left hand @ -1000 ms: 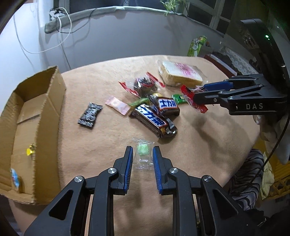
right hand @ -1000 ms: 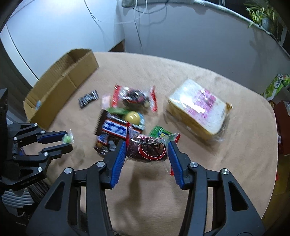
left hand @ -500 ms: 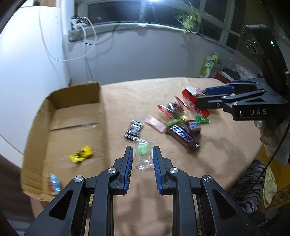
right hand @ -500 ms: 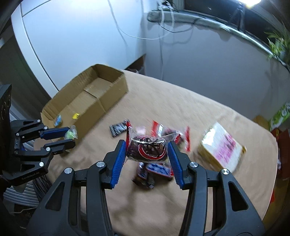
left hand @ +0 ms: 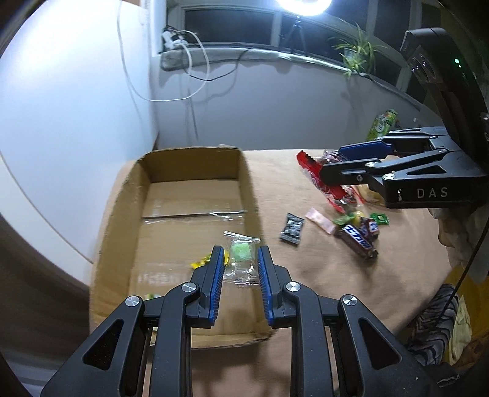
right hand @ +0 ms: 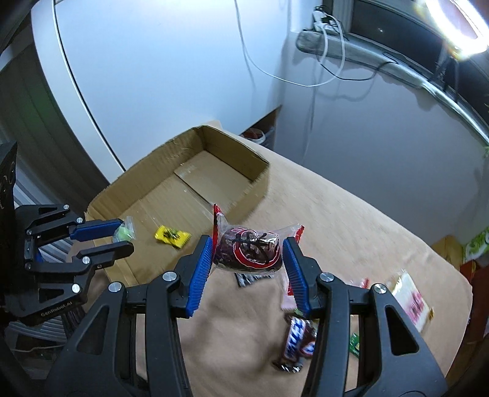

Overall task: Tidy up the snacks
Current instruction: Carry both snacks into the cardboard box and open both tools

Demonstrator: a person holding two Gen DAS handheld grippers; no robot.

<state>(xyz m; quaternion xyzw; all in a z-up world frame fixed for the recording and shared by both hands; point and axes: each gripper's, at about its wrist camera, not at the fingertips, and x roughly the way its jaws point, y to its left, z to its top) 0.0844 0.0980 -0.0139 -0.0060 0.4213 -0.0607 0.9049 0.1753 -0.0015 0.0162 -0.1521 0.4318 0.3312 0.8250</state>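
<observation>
A green candy (left hand: 241, 253) is pinched by the left gripper (left hand: 239, 266) over the cardboard box (left hand: 195, 171) (near end); a red-wrapped snack (right hand: 248, 251) is clamped by the right gripper (right hand: 247, 268).

A smooth pale grey wall (left hand: 76, 100) fills the left and centre of the left wrist view, meeting a second wall at a corner. Along the top runs a dark window with pale frames (left hand: 229, 27), lit by a bright round lamp (left hand: 304, 4) at the upper edge. A loose white cable (left hand: 195, 76) hangs below the grey window ledge (left hand: 275, 55), where a spindly green potted plant (left hand: 356, 53) stands at upper right.
</observation>
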